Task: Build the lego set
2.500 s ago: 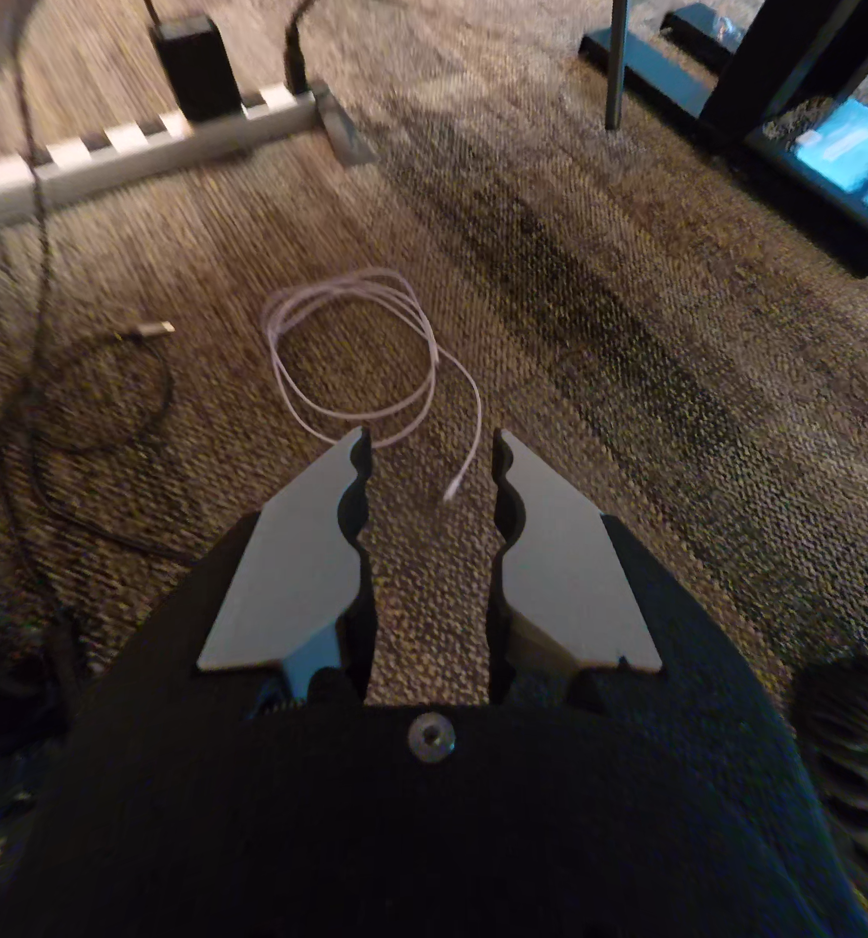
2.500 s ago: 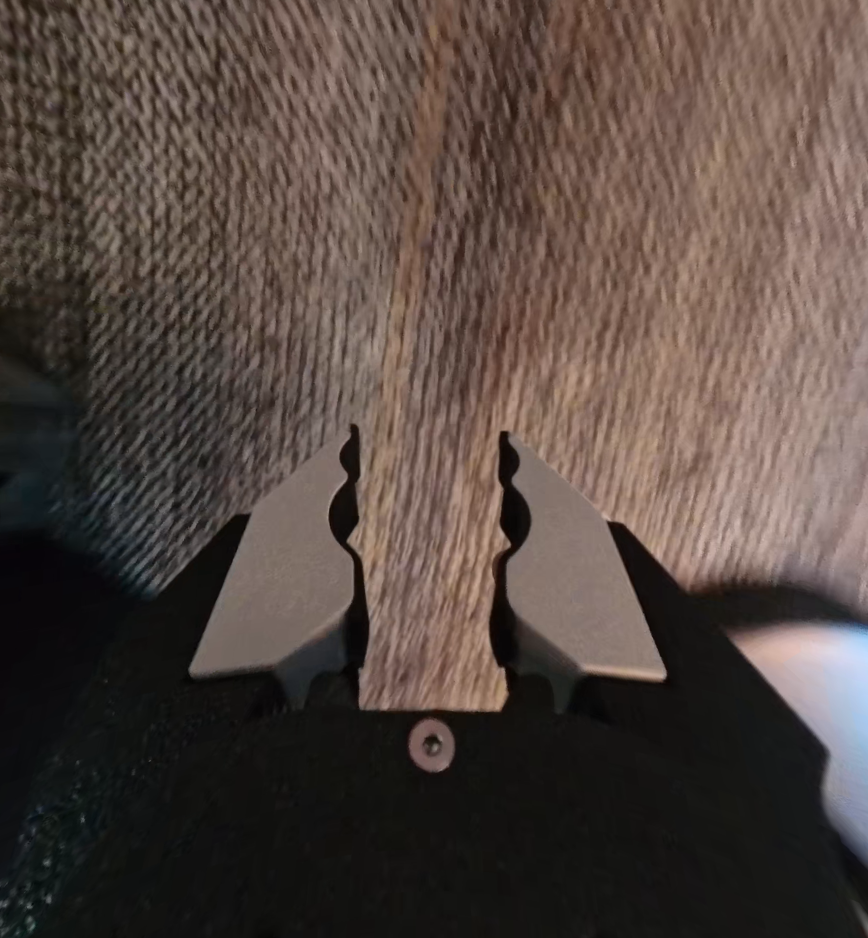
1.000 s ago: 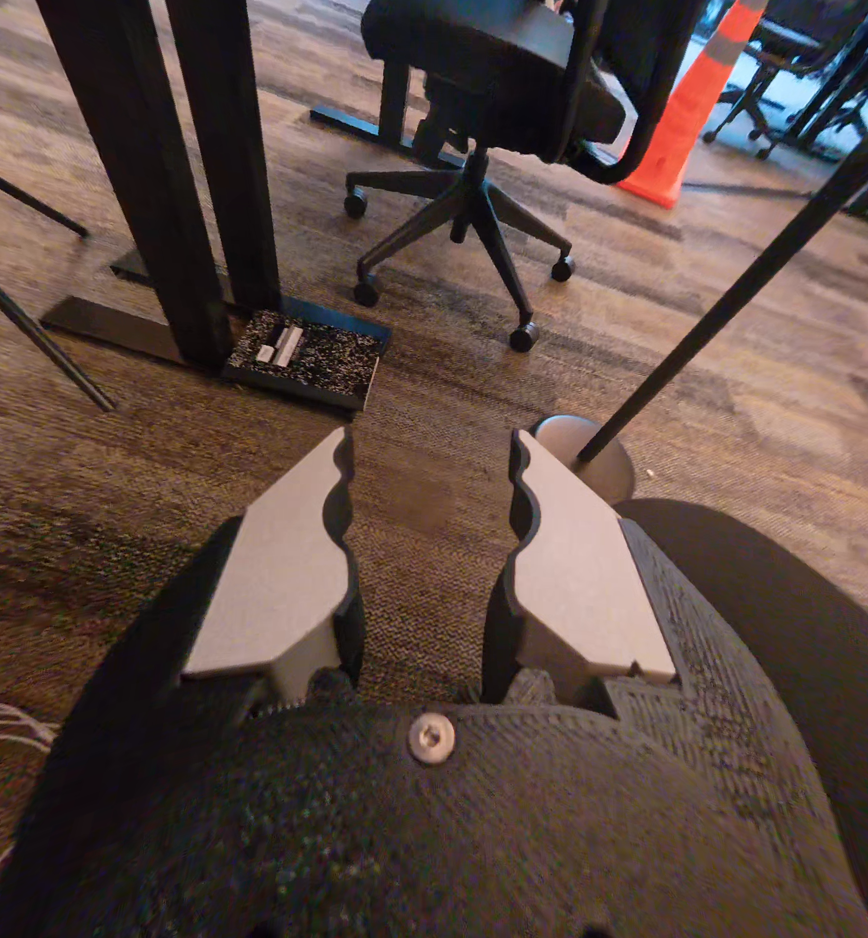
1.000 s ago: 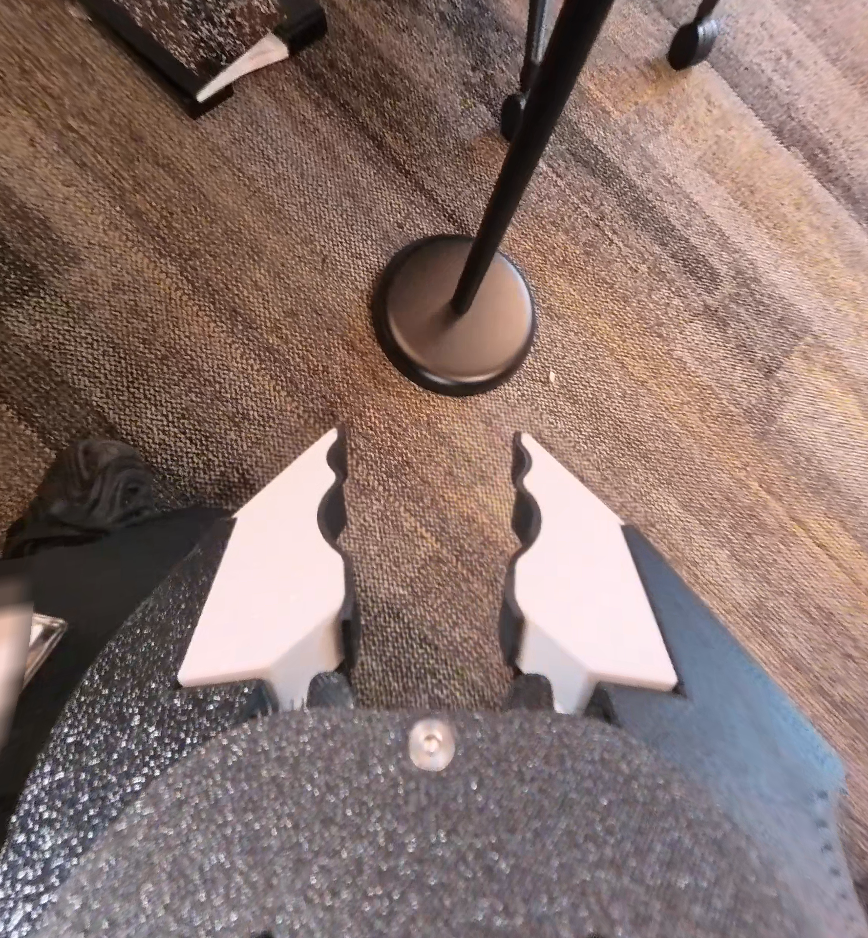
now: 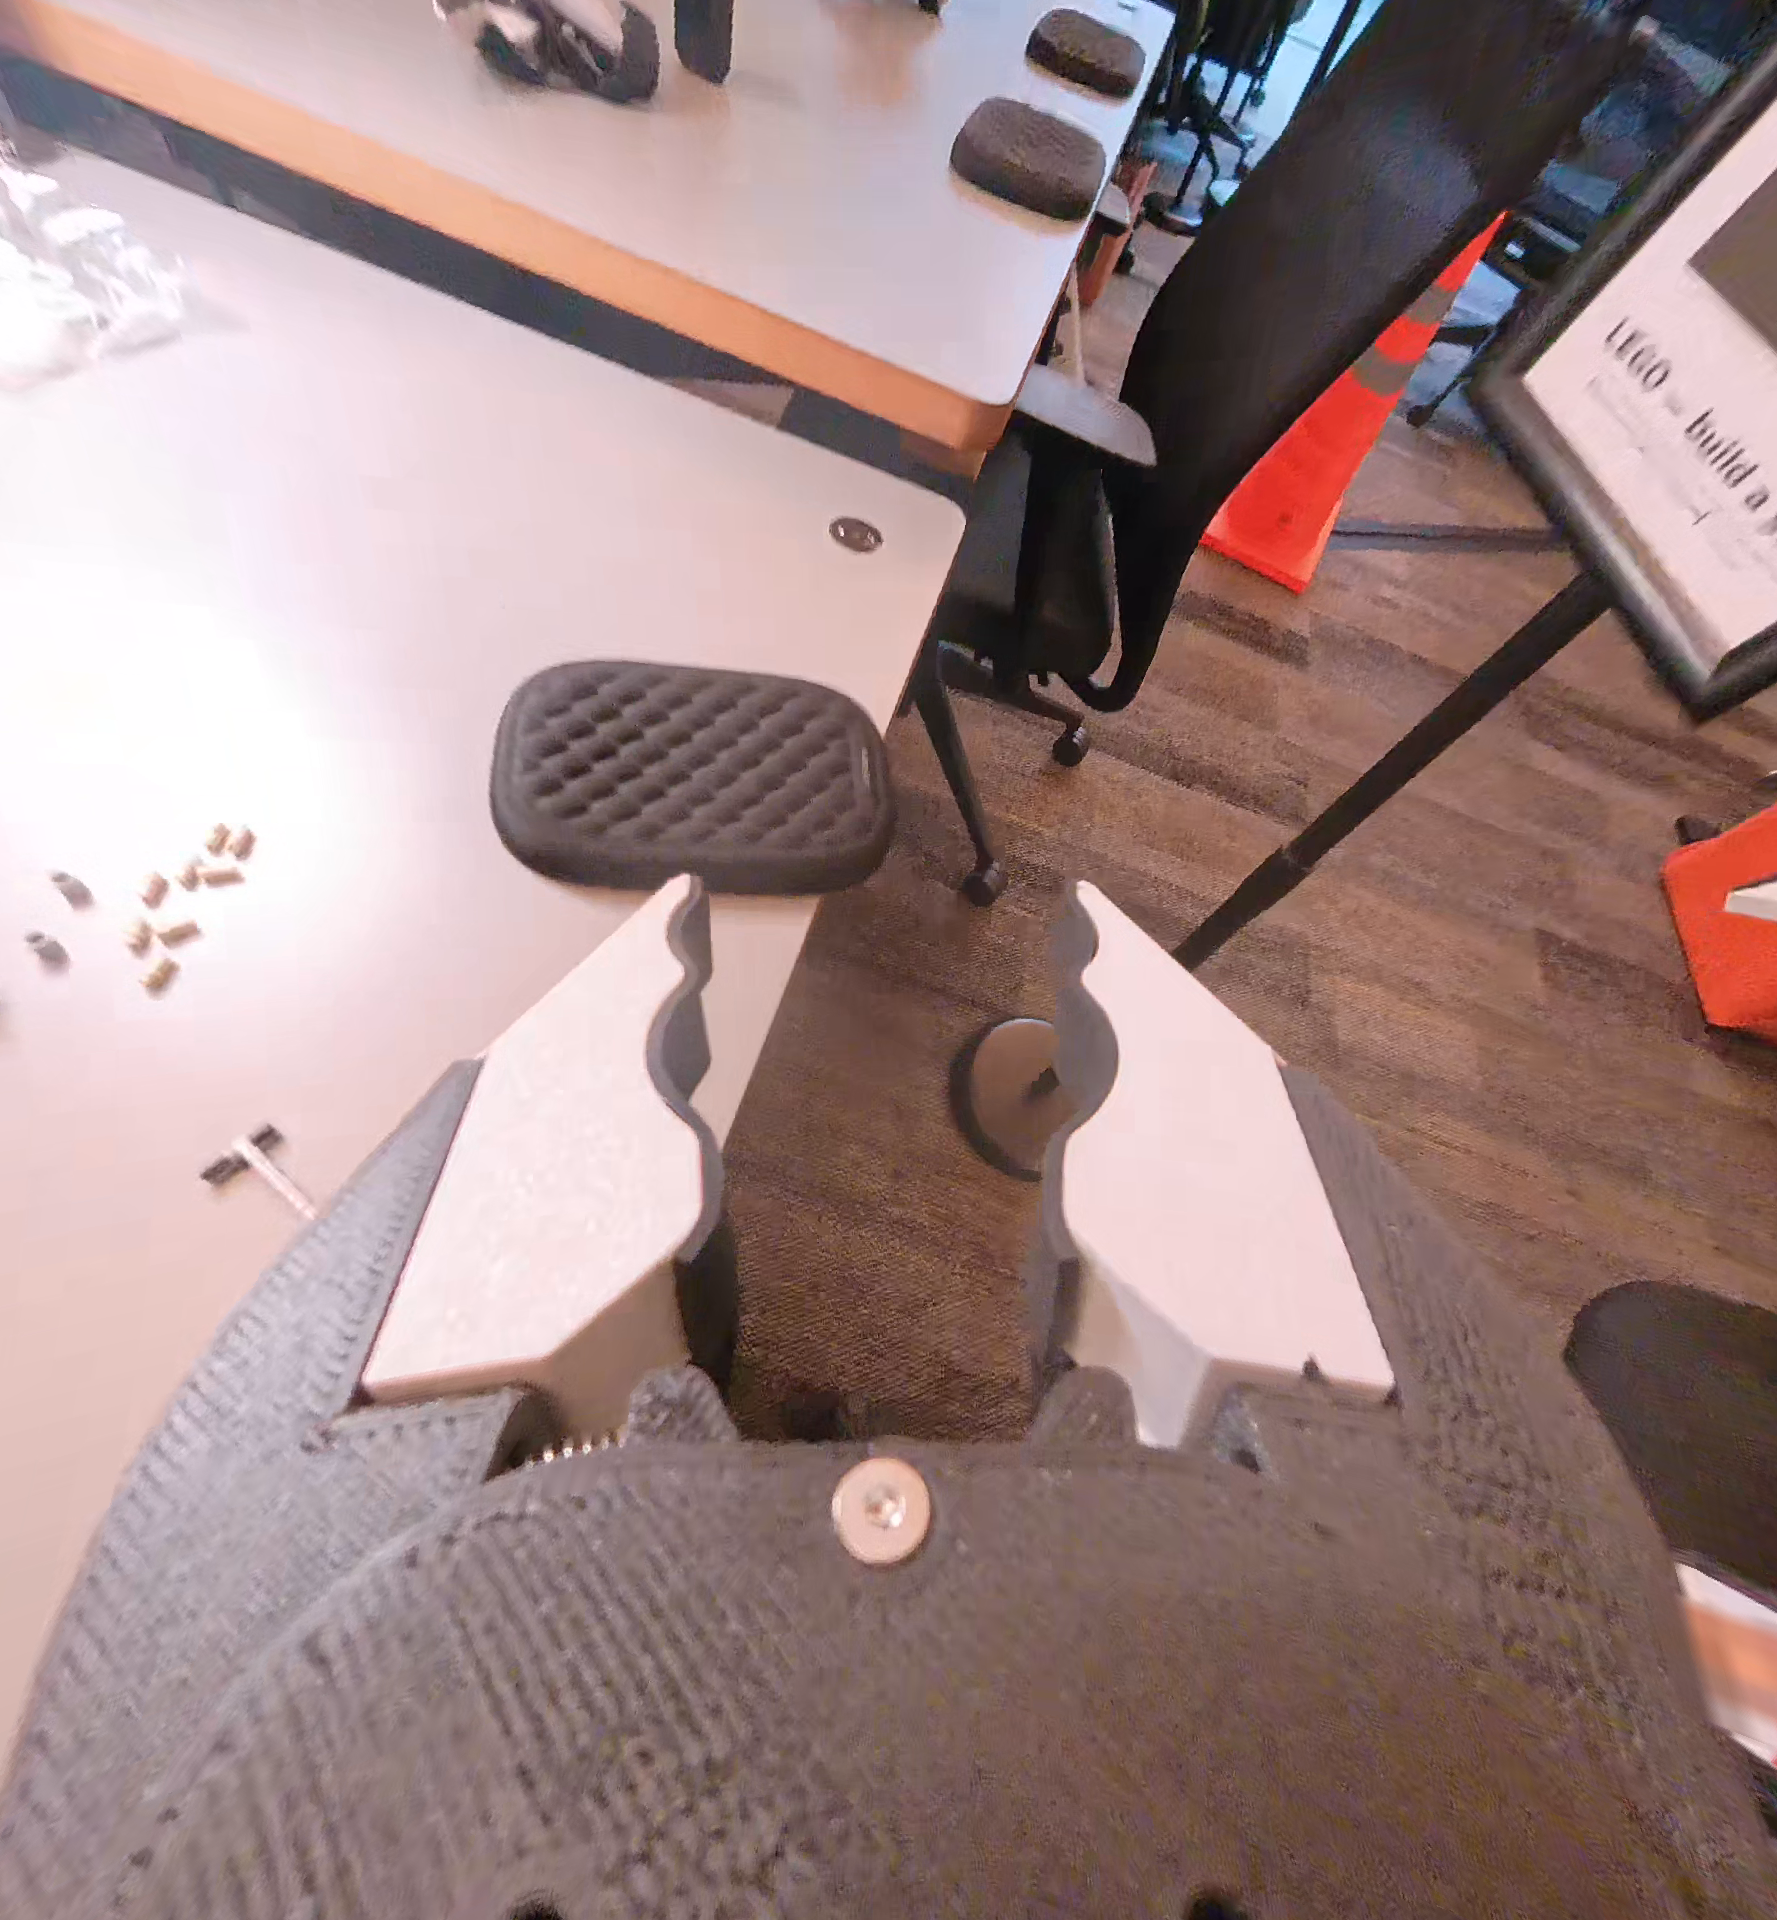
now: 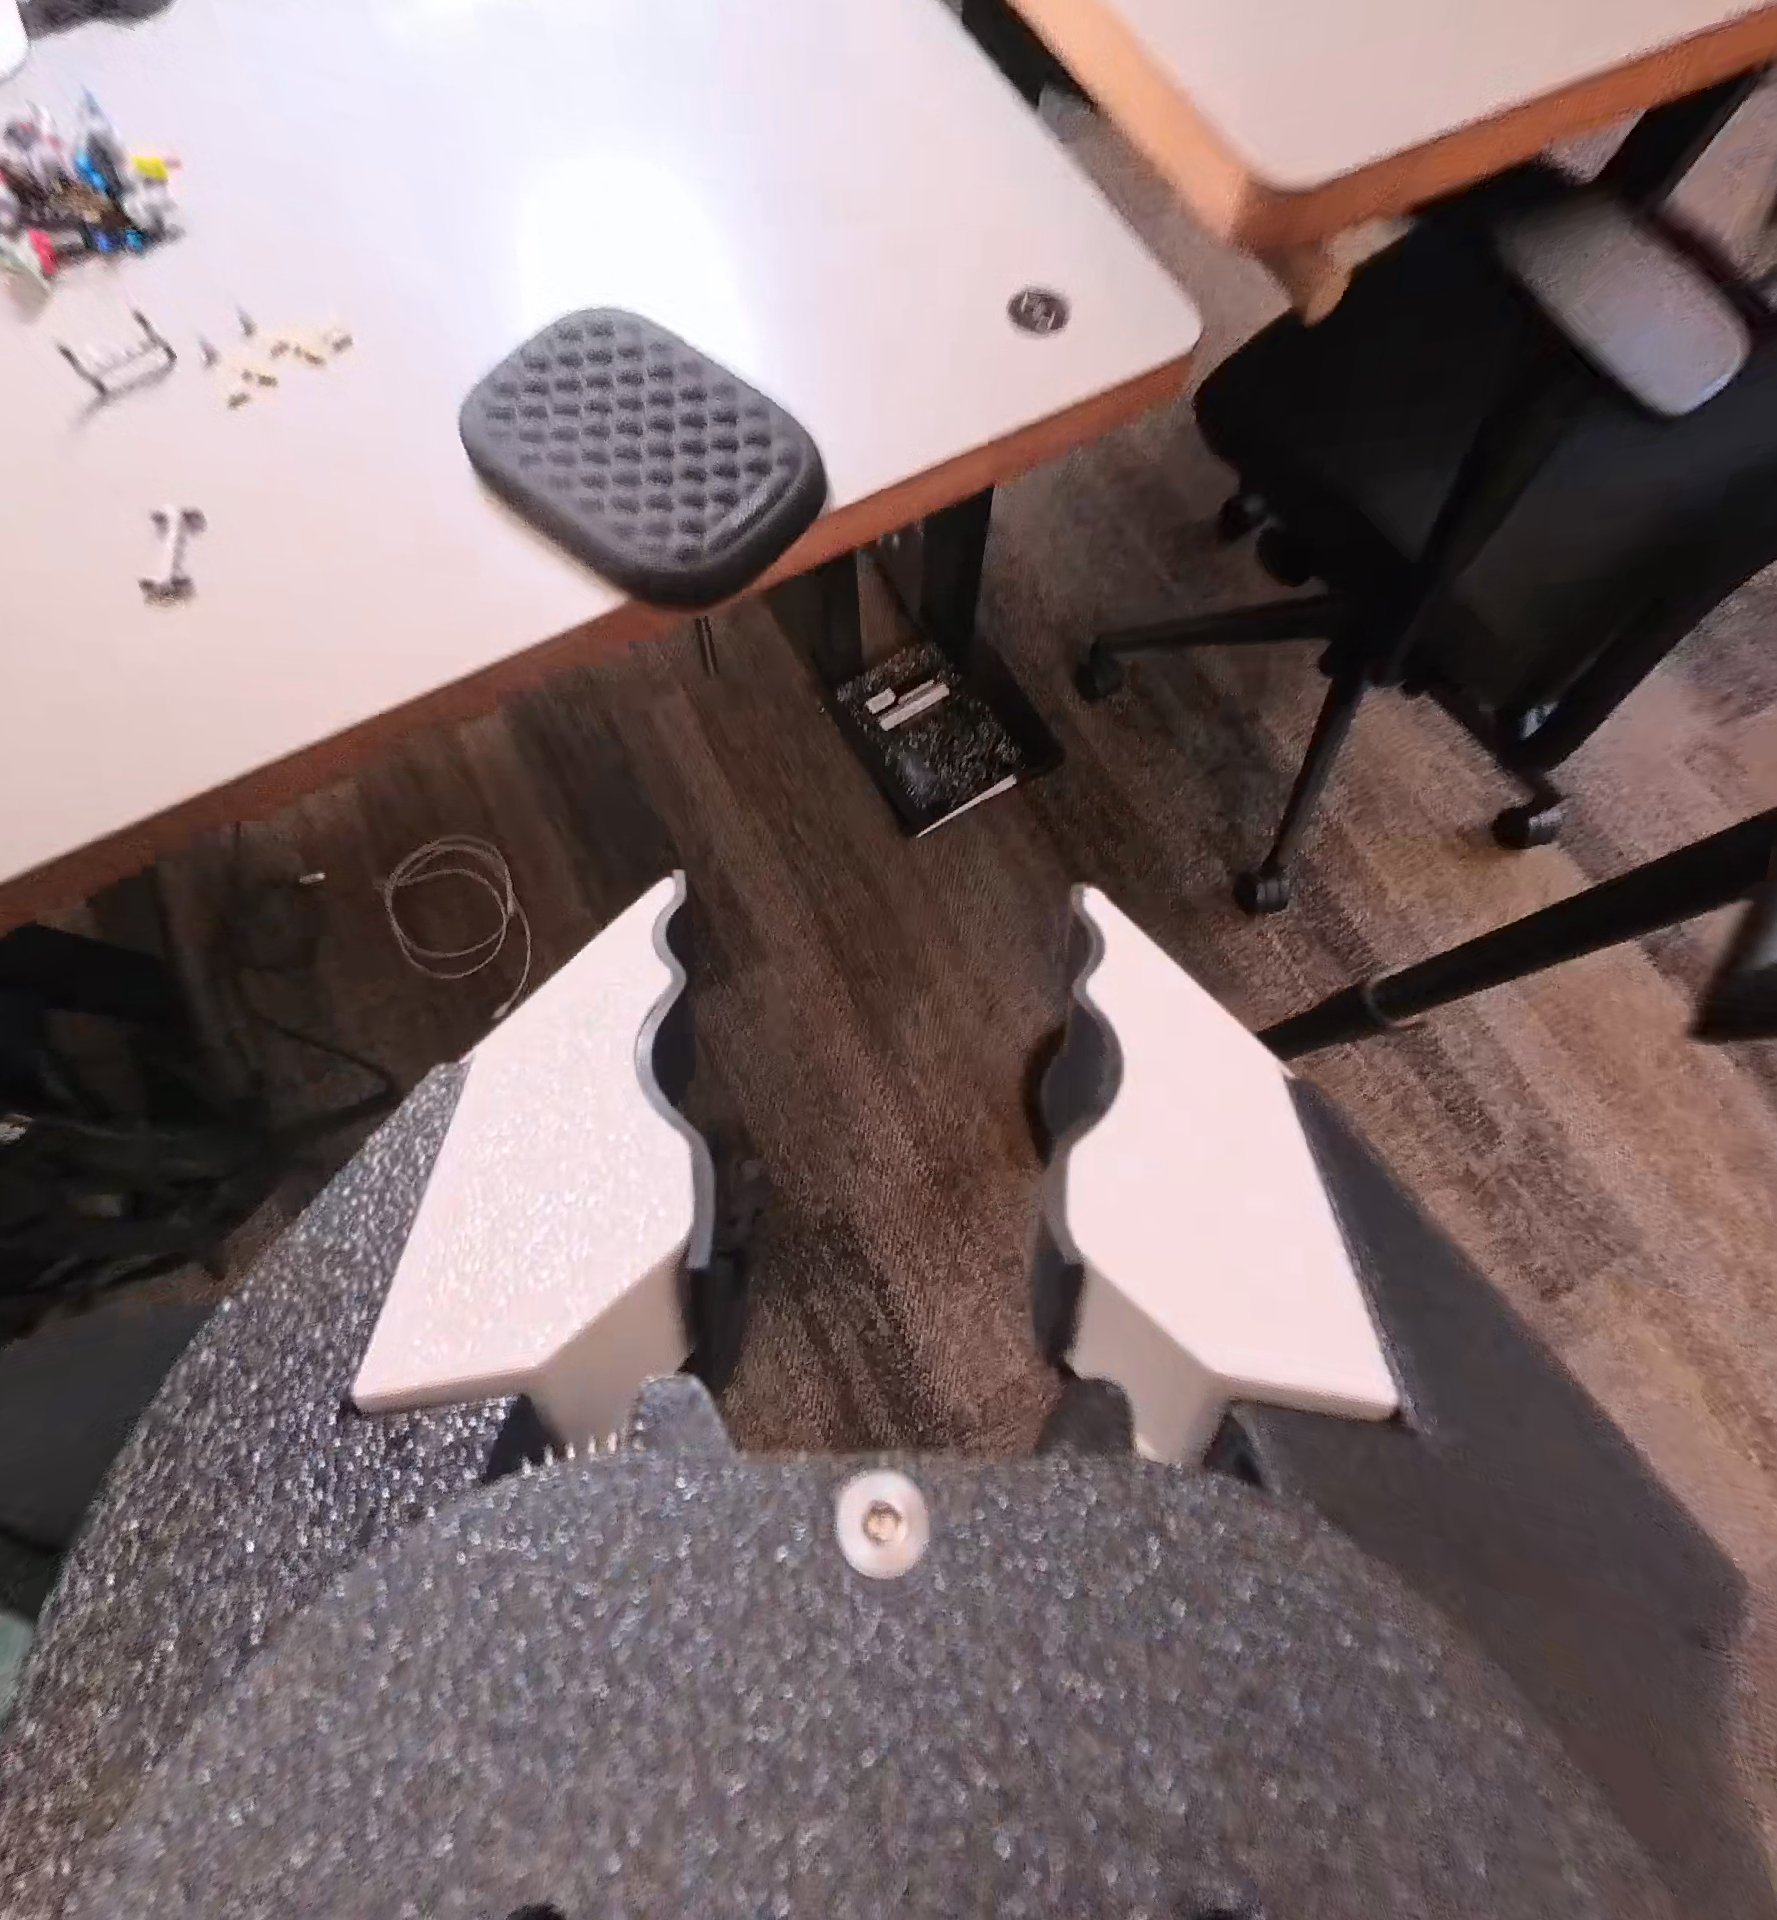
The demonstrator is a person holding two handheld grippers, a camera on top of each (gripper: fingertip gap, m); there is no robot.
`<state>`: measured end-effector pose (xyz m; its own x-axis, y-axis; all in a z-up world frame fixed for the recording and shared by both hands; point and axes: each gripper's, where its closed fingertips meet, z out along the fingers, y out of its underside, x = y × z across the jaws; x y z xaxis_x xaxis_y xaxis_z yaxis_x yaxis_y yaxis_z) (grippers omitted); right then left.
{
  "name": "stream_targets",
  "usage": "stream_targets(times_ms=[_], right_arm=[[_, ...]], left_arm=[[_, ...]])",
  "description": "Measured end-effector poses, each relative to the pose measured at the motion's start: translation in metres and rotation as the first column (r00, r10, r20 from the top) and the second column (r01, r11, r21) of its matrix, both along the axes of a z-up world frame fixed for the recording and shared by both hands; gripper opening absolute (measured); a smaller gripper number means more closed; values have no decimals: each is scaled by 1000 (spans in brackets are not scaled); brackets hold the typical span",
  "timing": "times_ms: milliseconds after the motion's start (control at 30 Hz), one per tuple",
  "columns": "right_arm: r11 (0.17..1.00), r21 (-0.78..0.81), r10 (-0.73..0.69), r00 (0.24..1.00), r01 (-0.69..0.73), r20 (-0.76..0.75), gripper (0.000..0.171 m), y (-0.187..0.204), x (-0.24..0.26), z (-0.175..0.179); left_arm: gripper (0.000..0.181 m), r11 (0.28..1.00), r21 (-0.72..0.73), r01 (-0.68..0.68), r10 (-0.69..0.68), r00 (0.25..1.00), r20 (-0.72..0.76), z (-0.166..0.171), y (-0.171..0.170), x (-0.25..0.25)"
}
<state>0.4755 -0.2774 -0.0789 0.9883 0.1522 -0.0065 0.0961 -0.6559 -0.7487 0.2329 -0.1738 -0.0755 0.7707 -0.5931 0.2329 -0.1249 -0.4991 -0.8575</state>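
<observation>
Left wrist view: left gripper (image 5: 882, 904) hangs wide and empty over the surface (image 5: 344, 540) edge, carpet (image 5: 1383, 1039) showing between its fingers. A black pad (image 5: 686, 774) lies at that edge, just ahead. Small lego pieces (image 5: 183, 904) lie scattered on the surface to the left, apart from the pad. Right gripper (image 6: 879, 894) is wide and empty too, above carpet (image 6: 863, 935) off the edge; the colourful lego pile (image 6: 68, 192) sits far left.
</observation>
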Motion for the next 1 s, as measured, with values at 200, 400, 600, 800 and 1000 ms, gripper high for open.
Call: stream_targets(times_ms=[200, 400, 600, 800, 1000], right_arm=[[998, 44, -41, 999, 41, -14, 67, -9, 18, 45], [998, 54, 17, 998, -14, -61, 63, -18, 17, 51], [975, 89, 216, 965, -205, -151, 62, 15, 1, 50], [855, 145, 515, 848, -498, -125, 65, 36, -1, 60], [707, 65, 706, 699, -704, -116, 67, -9, 41, 25]], left_arm=[[70, 1000, -31, -6, 9, 995, 96, 47, 13, 24], [70, 999, -14, 34, -31, 988, 150, 69, 0, 72], [70, 989, 37, -144, 139, 984, 115, 94, -24, 55], [72, 874, 82, -480, 482, 876, -12, 81, -78, 1], [73, 584, 28, -811, 812, 584, -6, 59, -194, -1]])
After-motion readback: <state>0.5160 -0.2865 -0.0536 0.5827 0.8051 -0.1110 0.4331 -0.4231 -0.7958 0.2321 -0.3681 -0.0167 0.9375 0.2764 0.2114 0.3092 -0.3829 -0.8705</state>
